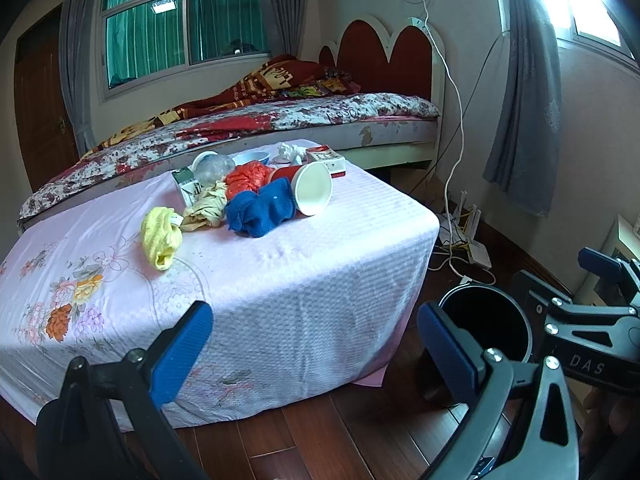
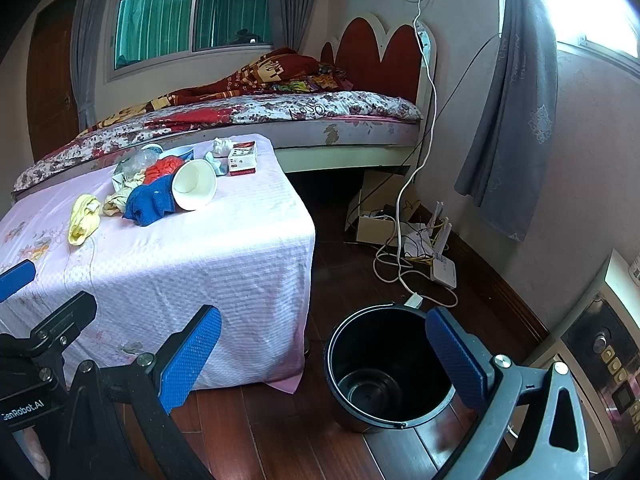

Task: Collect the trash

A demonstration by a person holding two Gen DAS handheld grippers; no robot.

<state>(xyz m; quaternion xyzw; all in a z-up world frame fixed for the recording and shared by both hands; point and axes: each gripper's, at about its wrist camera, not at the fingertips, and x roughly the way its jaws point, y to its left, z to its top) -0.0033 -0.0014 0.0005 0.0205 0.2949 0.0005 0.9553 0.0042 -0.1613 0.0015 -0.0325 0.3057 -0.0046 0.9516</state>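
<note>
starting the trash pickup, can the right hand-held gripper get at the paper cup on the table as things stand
Probably yes. The right hand-held gripper is open and empty, and the paper cup lies on its side near the table's right side, its mouth facing out, with only a blue cloth against it.

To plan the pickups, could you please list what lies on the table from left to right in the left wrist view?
Yellow cloth → beige rag → blue cloth → paper cup

A pink-clothed counter [image 1: 280,280] carries a yellow rag [image 1: 160,238], blue cloth [image 1: 260,208], tipped paper cup [image 1: 312,192], orange net [image 1: 246,176] and carton [image 1: 186,186]. A black bin [image 2: 384,368] stands on the wooden floor [image 2: 280,432] beside it.
</note>
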